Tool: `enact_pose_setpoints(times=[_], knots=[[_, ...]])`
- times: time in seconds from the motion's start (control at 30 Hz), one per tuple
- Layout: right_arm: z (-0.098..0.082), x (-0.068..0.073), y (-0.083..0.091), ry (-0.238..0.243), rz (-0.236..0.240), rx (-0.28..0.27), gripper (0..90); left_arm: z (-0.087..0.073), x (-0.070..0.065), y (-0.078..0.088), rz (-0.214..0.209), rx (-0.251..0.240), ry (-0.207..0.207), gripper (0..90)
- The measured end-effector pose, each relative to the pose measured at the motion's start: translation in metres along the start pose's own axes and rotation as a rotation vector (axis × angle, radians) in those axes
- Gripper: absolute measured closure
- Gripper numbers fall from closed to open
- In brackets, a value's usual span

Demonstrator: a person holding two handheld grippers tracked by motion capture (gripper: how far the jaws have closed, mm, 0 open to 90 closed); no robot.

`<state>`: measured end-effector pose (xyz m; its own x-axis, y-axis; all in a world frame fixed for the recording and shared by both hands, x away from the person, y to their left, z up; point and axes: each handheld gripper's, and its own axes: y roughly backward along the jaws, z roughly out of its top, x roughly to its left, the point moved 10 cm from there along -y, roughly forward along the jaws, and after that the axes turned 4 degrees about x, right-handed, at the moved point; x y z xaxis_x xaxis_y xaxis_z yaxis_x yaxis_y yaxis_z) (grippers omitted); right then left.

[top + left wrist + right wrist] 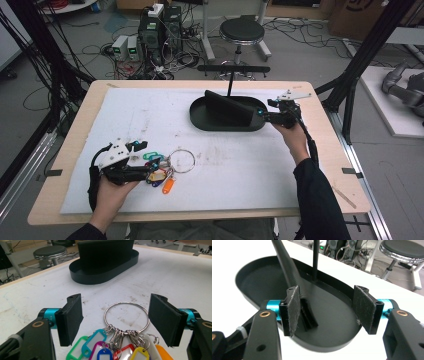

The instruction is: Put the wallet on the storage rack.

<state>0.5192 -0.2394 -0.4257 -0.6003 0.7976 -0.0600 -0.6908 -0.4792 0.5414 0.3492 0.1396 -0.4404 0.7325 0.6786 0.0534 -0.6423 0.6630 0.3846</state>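
Keys (161, 175) with coloured tags on a ring (181, 161) lie on the white mat (225, 165) covering the wooden table (75, 135), between the spread jaws of the left hand-held gripper (141, 156), unclamped. Well apart, the right hand-held gripper (263, 114) stands open over the rim of the black oval tray (205, 120). Behind the table are a stool (242, 31), tangled cables and power supplies (127, 47) on the grey floor.

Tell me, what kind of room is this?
Probably a lab or workshop for recording experiments. Boxes of electronics with tangled cables sit on the floor, a black metal frame stands around the table, and a stool waits behind it.
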Motion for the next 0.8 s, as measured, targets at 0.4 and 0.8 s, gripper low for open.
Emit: enact_pose_setpoints(times=[0.4,0.8], knots=[[-0.023,0.019,0.065,-0.054,0.024,-0.094,37.1,0.002,0.004,-0.014,-0.005,0.012,-0.006,27.7],[-0.055,0.033,0.107,-0.130,0.001,-0.200,29.8,0.004,0.008,-0.012,0.019,0.003,-0.010,27.7]])
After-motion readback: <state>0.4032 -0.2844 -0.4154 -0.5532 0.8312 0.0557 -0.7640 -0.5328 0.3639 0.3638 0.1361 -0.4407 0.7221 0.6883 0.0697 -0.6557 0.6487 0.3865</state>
